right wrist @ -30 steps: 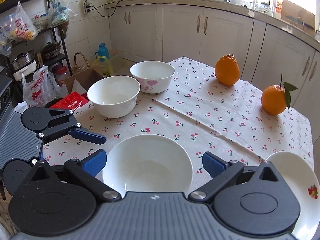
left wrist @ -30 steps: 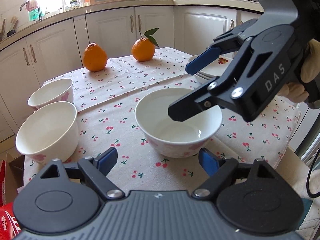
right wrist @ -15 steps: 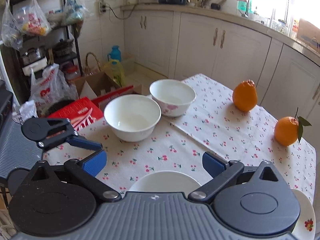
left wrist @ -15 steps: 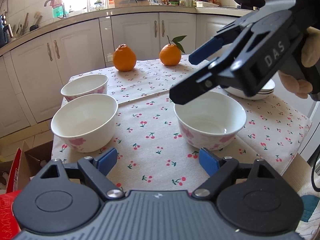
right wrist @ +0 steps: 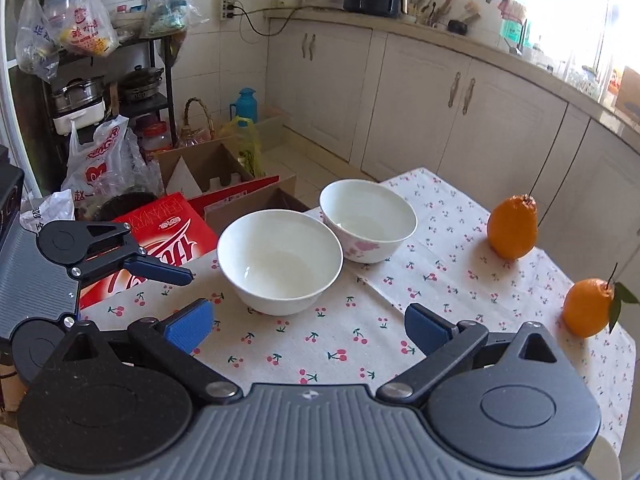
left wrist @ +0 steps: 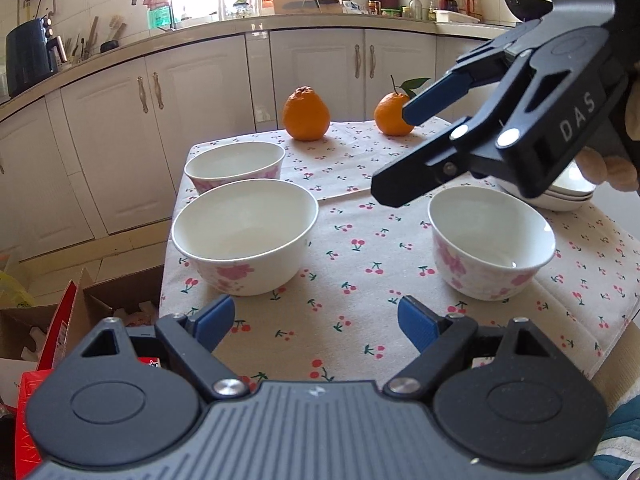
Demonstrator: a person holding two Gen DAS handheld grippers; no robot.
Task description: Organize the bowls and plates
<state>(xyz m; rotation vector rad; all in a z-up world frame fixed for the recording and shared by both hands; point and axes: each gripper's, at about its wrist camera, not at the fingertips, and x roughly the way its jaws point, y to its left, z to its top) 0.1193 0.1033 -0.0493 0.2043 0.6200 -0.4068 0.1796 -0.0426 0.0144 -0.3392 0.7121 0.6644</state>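
Observation:
Three white bowls with pink flowers stand on the cherry-print tablecloth. In the left wrist view the near left bowl [left wrist: 245, 236] is ahead of my open, empty left gripper [left wrist: 316, 322], a second bowl [left wrist: 235, 166] sits behind it, and a third bowl [left wrist: 491, 242] is at the right. A stack of plates [left wrist: 568, 196] lies behind it, mostly hidden by my right gripper [left wrist: 394, 152], which hovers open above the table. In the right wrist view my right gripper [right wrist: 308, 326] is open and empty, facing two bowls [right wrist: 280, 262] [right wrist: 368, 226].
Two oranges [left wrist: 306, 114] [left wrist: 394, 114] sit at the table's far end. Cardboard boxes and a red carton [right wrist: 160, 236] stand on the floor past the left table edge. Kitchen cabinets [left wrist: 192, 120] run behind the table.
Both grippers have pulled back and up from the right bowl. The left view has swung left, bringing the two left bowls toward the middle. Both stay open.

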